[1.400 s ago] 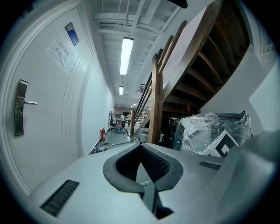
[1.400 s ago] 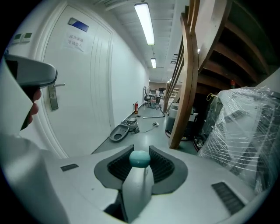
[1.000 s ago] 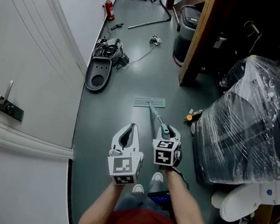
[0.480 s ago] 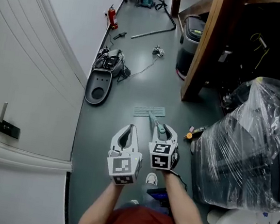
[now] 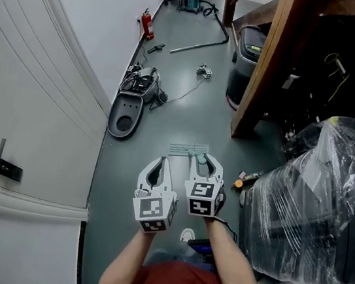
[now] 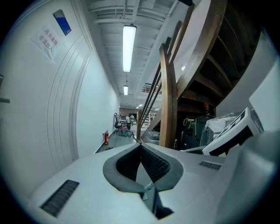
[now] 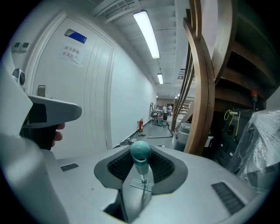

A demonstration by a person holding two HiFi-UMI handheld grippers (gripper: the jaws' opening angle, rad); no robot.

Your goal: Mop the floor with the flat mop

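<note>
The flat mop's teal handle end (image 7: 141, 152) is clamped between the jaws of the right gripper (image 5: 202, 160). Its pole runs down from there to the flat mop head (image 5: 181, 150), which lies on the grey-green floor (image 5: 171, 97) just ahead of that gripper's tips. The left gripper (image 5: 160, 163) hangs just beside the right one, on its left, with its jaws pressed together and nothing between them. Further ahead and to the left of both, a grey scoop-shaped shell (image 5: 126, 112) lies on the floor by the white wall (image 5: 65, 55). Ahead and to the right stands a wooden post (image 5: 268, 65) with a dark bin (image 5: 246, 56) just beside it. To the right of the right gripper sits a plastic-wrapped bundle (image 5: 315, 192).
</note>
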